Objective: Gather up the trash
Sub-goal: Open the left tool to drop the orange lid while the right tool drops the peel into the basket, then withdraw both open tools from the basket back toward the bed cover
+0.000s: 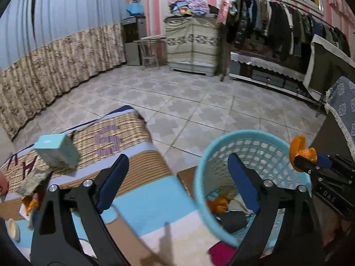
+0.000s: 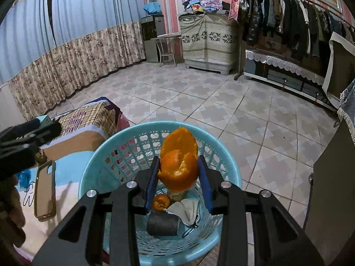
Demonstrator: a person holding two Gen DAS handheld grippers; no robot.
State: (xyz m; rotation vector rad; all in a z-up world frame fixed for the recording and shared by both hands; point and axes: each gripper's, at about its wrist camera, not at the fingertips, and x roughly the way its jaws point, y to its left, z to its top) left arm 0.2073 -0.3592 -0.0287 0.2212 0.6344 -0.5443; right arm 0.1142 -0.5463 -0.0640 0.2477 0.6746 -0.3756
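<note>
A light blue plastic basket point(image 1: 199, 177) point(image 2: 88, 173) stands on the floor beside the bed. Inside lie a piece of orange peel point(image 2: 161, 201), a grey roll point(image 2: 163, 223) and a crumpled grey mask point(image 2: 188, 210). My right gripper point(image 2: 178, 159) is shut on a large orange peel point(image 2: 178, 161) and hangs just above the basket's opening. The left wrist view shows that gripper point(image 1: 310, 161) and its peel point(image 1: 299, 148) at the basket's right rim. My left gripper point(image 1: 177, 157) stands wide open with nothing between its fingers, over the bed's edge and the basket's left rim.
The bed's patterned cover point(image 1: 142, 201) carries a teal box point(image 1: 56, 153), a crumpled wrapper point(image 1: 33, 181), orange peel bits point(image 1: 30, 204) and a brown phone case point(image 2: 45, 190). A dark cabinet point(image 2: 328, 199) stands right of the basket. Tiled floor point(image 2: 210, 102) lies beyond.
</note>
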